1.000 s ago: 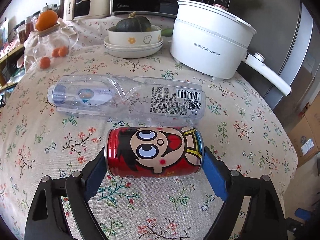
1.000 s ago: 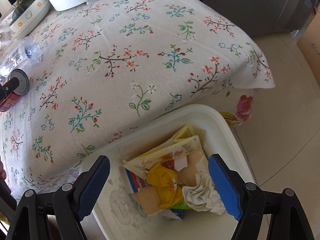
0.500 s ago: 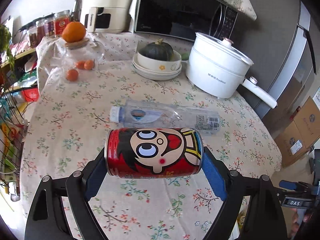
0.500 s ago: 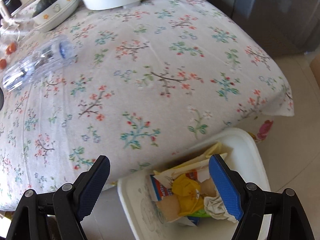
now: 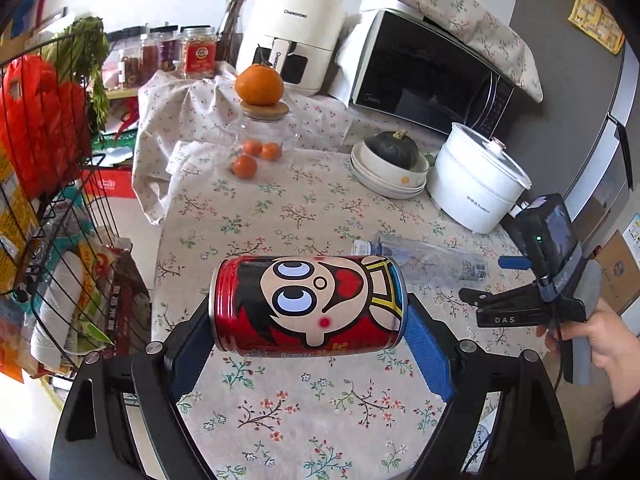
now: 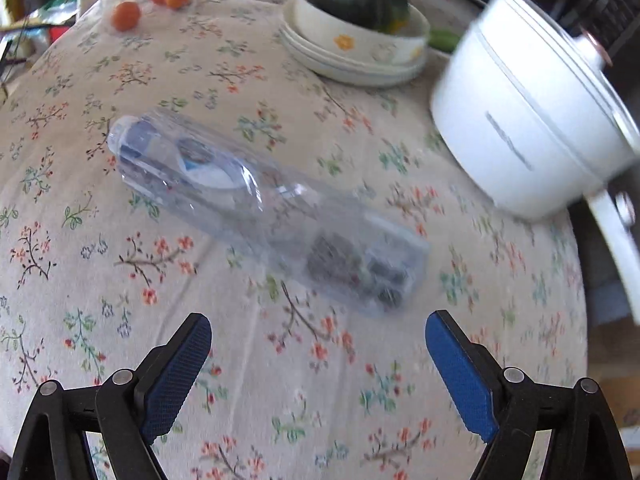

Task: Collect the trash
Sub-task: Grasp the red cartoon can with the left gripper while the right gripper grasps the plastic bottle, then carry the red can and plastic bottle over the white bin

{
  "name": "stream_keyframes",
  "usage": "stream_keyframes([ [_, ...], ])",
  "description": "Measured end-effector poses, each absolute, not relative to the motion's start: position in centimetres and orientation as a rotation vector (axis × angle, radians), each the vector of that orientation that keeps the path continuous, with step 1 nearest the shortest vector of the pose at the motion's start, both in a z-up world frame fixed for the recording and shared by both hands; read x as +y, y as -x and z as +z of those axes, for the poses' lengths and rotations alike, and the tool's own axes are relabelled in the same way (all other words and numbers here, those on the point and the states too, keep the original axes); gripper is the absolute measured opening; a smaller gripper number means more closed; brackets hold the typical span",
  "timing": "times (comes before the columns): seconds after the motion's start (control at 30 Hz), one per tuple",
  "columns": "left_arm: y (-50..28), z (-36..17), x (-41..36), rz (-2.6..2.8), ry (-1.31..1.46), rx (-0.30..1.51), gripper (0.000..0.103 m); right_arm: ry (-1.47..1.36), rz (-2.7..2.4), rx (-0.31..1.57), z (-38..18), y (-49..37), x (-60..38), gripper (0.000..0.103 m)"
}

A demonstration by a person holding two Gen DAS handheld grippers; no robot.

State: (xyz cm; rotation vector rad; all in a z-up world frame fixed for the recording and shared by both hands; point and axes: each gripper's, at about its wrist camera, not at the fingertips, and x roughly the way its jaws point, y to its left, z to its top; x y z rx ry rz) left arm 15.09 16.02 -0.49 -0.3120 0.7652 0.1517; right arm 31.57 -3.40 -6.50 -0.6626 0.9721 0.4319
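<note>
My left gripper (image 5: pixel 308 328) is shut on a red cartoon-face drink can (image 5: pixel 308 306), held sideways by its two ends, high above the floral tablecloth (image 5: pixel 280 216). A crushed clear plastic bottle (image 6: pixel 264 208) lies on its side on the cloth; it also shows in the left wrist view (image 5: pixel 424 260). My right gripper (image 6: pixel 318 334) is open and empty, just short of the bottle's base end. In the left wrist view the right gripper's body shows at the right, hand-held; its fingertips are mostly hidden there.
A white electric pot (image 6: pixel 532 128) with a long handle stands right of the bottle. Stacked bowls with a dark squash (image 6: pixel 356 36) sit behind. A glass jar with oranges (image 5: pixel 260 136), a microwave (image 5: pixel 428 76) and an air fryer (image 5: pixel 292 36) stand at the back. A wire rack (image 5: pixel 44 184) stands left.
My left gripper has lifted the can high and back from the table. My right gripper has swung from over the trash bin up to the table, facing the bottle.
</note>
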Motion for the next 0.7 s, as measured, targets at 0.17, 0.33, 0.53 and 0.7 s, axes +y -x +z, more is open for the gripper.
stream_keyframes([
  [0.17,-14.5,-0.3,17.5,0.134,0.350,0.770,0.089,0.873,0.427,0.990,-9.8,-33.8,0.6,0.092],
  [0.33,-14.7,-0.3,17.5,0.113,0.366,0.780,0.089,1.041,0.348,0.989,-13.4,-35.6,1.9,0.093],
  [0.53,-15.5,-0.8,16.9,0.082,0.390,0.805,0.089,0.901,0.302,1.039,-12.6,-37.2,0.5,0.087],
  [0.7,-16.1,-1.6,16.4,0.065,0.414,0.838,0.089,0.718,0.297,1.077,-10.5,-36.6,-1.7,0.069],
])
